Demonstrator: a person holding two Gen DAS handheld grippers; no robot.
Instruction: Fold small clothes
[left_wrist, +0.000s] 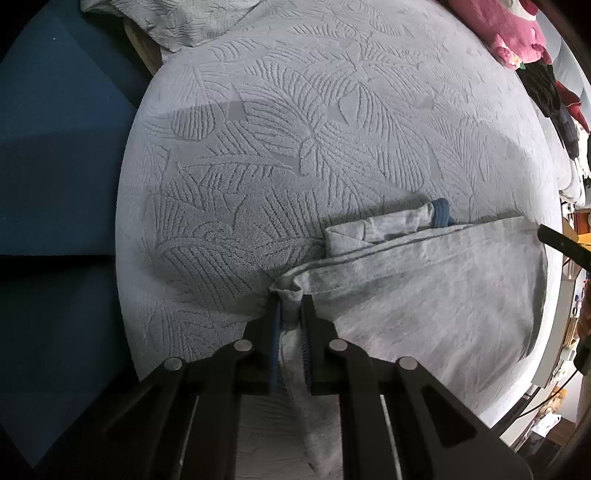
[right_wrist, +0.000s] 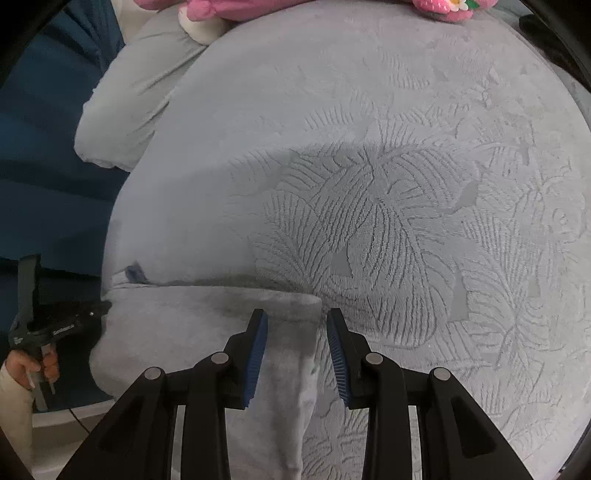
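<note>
Grey garment (left_wrist: 424, 295) is being kept spread on the leaf-patterned bedcover (left_wrist: 295, 129), partly folded it seems, a blue-trimmed piece (left_wrist: 441, 214) tucked at its far edge; further folds are judged outstanding. One bunched corner is being pinched by the left gripper (left_wrist: 290, 314), pointed straight down. The opposite edge is being straddled by the right gripper (right_wrist: 297, 347), tilted steeply downward, pads spread, probably not yet pressing.

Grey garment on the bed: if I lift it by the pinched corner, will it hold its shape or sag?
Likely sag: the grey garment bunches into soft wrinkles where the left tool is shut on its corner. It probably weighs little, being thin, folded knit. It may drag rather than slide, since the textured bedspread looks grippy.
</note>
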